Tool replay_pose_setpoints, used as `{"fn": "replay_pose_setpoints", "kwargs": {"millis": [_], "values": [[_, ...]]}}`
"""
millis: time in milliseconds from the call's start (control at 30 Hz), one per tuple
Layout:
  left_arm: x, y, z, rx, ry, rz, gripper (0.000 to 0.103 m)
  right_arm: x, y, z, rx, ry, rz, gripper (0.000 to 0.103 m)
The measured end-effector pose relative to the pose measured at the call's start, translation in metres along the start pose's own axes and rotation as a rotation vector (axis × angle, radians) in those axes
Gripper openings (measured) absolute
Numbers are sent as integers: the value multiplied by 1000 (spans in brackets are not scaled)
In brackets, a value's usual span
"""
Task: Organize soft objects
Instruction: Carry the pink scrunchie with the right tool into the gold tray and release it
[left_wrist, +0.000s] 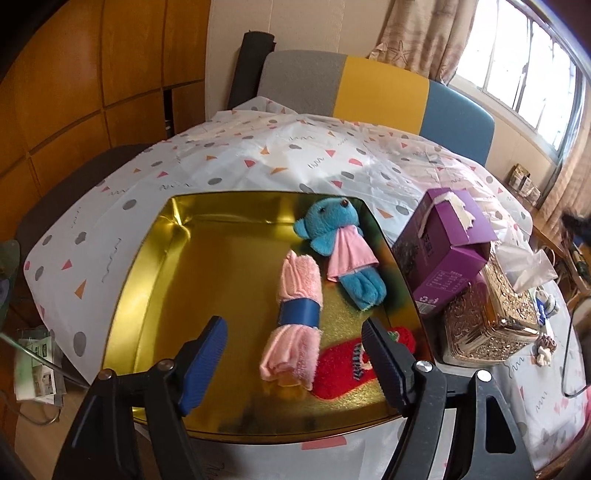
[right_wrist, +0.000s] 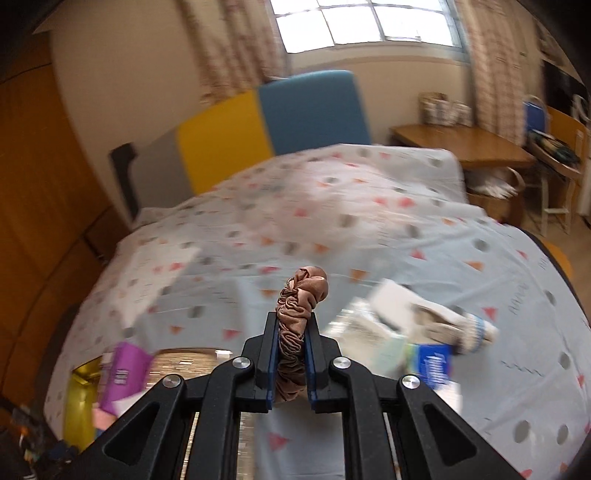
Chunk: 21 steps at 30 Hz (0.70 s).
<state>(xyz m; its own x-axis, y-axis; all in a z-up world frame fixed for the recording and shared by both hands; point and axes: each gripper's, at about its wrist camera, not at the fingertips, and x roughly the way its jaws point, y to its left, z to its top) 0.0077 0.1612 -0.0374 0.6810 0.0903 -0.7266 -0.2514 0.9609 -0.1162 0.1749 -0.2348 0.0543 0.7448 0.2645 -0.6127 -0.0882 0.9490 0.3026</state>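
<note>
Jaws clamped tight, the right gripper (right_wrist: 290, 325) holds a bronze satin scrunchie (right_wrist: 301, 295) pinched between its blue pads, the loose end bunched above the fingertips and clear of the patterned tablecloth (right_wrist: 369, 229) below. The left gripper (left_wrist: 295, 332) hangs with its jaws spread wide and nothing between them, poised over the near end of a gold tin tray (left_wrist: 155, 258).

Three soft things already lie in the tray: a blue plush bear (left_wrist: 332, 236) in a pink dress toward the far right corner, a rolled pink towel (left_wrist: 295, 317) banded in blue beside it, and a red knitted sock (left_wrist: 343, 365) at the near edge, partly behind the left gripper's right finger. Just beside the tray's right wall stand a purple carton (left_wrist: 447, 251) and an ornate gold tissue box (left_wrist: 491, 321).

The step in hand appears to be the carry: the scrunchie is lifted, not yet delivered. The right wrist view is blurred, with only a sliver of the tray at its lower left, next to the purple carton. The next move likely calls for swinging the scrunchie leftward over the carton and tissue box, lowering it onto the bare gold floor left of the towel, then opening the jaws. The left gripper may need to draw aside.
</note>
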Motion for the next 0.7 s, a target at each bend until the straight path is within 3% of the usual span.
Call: {"fn": "replay_pose_setpoints", "kwargs": {"millis": [200,400,500,633,700], "values": [[-4,17,1,-28,-17,37,76,8,113,-10,-175,61,251,11],[-12,39,2,-67,-46,98,76,21,224,-74,-418,202,431,11],[-16,47,1,-75,-58,118,77,34,258,-110,-498,263,442,12],[-19,53,-3,-76,-70,137,77,67,280,-151,-573,342,385,16],[-20,55,-3,-75,-72,134,77,80,281,-162,-581,367,346,28]]}}
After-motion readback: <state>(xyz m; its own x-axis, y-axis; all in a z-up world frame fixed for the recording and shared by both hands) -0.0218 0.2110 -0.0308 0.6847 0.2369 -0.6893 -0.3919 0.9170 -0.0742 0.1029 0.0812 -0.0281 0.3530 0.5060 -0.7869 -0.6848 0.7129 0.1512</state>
